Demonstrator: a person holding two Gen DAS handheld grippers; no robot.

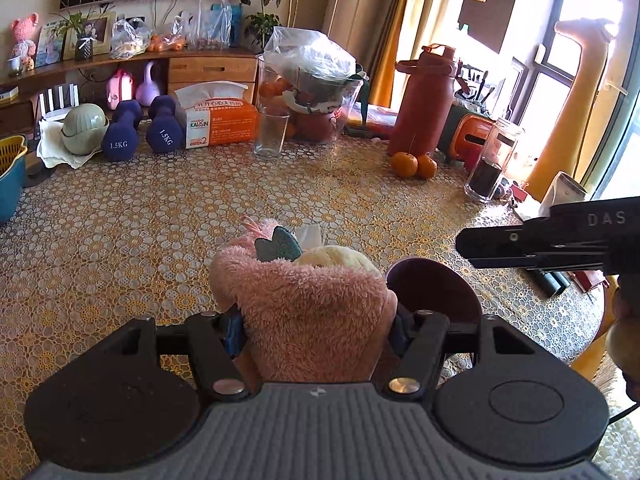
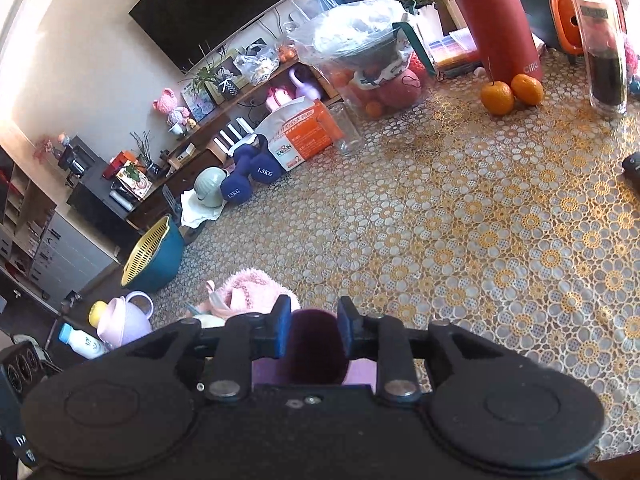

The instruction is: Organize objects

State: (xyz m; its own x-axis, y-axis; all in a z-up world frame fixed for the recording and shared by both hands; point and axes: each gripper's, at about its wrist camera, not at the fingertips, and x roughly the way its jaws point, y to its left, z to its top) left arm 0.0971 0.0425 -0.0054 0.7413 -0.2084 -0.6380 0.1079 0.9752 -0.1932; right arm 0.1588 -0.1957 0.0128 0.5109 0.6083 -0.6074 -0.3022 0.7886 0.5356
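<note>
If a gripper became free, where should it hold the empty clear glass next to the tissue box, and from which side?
Grip the empty glass across its upper wall, near the rim. It stands upright with straight, slightly tapered sides. Come from the open tablecloth side in front: the tissue box stands close on its left and the fruit container right behind it. This is a judgement only.

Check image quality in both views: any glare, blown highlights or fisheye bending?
Left wrist: window blown out at right, sun glare on tablecloth, straight edges bowed. Right wrist: strong barrel bend, TV tilted and curved, wall corner overexposed, purple item between fingers soft.
</note>
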